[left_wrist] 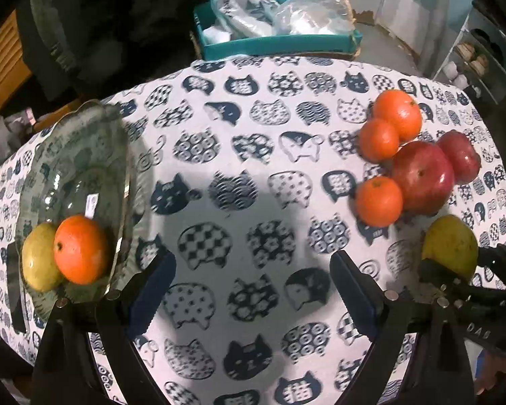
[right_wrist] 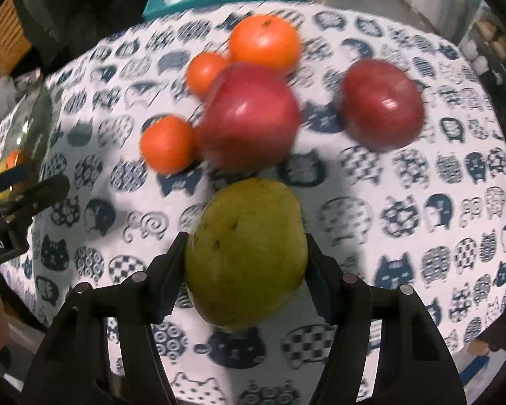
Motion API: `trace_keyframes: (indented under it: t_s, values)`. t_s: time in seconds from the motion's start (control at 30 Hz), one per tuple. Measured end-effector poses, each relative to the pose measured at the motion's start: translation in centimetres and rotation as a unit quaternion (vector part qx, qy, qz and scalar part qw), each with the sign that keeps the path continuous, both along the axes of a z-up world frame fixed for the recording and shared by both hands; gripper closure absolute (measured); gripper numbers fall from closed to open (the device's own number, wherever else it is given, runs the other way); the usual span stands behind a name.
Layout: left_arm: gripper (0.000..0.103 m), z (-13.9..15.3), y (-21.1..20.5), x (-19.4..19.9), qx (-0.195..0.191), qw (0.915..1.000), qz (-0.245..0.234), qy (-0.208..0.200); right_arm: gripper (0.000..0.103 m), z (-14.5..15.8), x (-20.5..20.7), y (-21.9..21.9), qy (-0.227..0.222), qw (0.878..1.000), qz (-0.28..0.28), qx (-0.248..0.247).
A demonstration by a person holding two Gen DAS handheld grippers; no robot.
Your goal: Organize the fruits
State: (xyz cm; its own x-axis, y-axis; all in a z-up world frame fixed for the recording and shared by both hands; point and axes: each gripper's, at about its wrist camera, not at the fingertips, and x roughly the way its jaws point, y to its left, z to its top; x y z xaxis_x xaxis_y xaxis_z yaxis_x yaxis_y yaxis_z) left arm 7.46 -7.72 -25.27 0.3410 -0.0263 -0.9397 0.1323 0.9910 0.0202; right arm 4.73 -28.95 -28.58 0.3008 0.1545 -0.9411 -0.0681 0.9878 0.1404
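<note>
My right gripper (right_wrist: 246,263) is shut on a green mango (right_wrist: 246,253), held just above the cat-print tablecloth; the mango also shows in the left wrist view (left_wrist: 450,248). Beyond it lie two red apples (right_wrist: 249,118) (right_wrist: 381,104) and three oranges (right_wrist: 264,42) (right_wrist: 205,71) (right_wrist: 167,143). My left gripper (left_wrist: 253,290) is open and empty over the cloth. To its left a glass bowl (left_wrist: 81,155) holds an orange (left_wrist: 81,249) and a green mango (left_wrist: 38,256).
A teal box (left_wrist: 276,44) with plastic bags stands beyond the table's far edge. A dark garment (left_wrist: 94,23) hangs at the back left. White shelves (left_wrist: 472,57) stand at the far right. The tablecloth (left_wrist: 253,175) covers the table between bowl and fruit pile.
</note>
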Motion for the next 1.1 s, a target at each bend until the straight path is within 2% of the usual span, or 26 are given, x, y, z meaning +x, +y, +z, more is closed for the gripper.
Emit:
trace_keyframes:
  t_s: [0.4, 0.6, 0.77, 1.1]
  values:
    - [0.009, -1.6, -4.3, 2.1, -0.014, 0.9994, -0.028, 0.016, 0.038, 1.6, 0.3, -5.7, -0.056, 0.997, -0.039, -0.029]
    - [0.009, -2.4, -6.1, 2.9, -0.013, 0.9986, -0.048, 0.016, 0.038, 2.2, 1.3, -6.7, -0.064, 0.997, -0.047, -0.021]
    - [0.009, -2.3, -6.4, 3.5, -0.03, 0.9983, -0.048, 0.009, 0.038, 2.4, 1.7, -6.9, -0.067, 0.997, -0.048, -0.009]
    - [0.009, -2.5, -6.1, 3.5, -0.066, 0.9964, -0.049, 0.022, 0.038, 2.2, 1.9, -7.2, -0.064, 0.997, -0.046, 0.004]
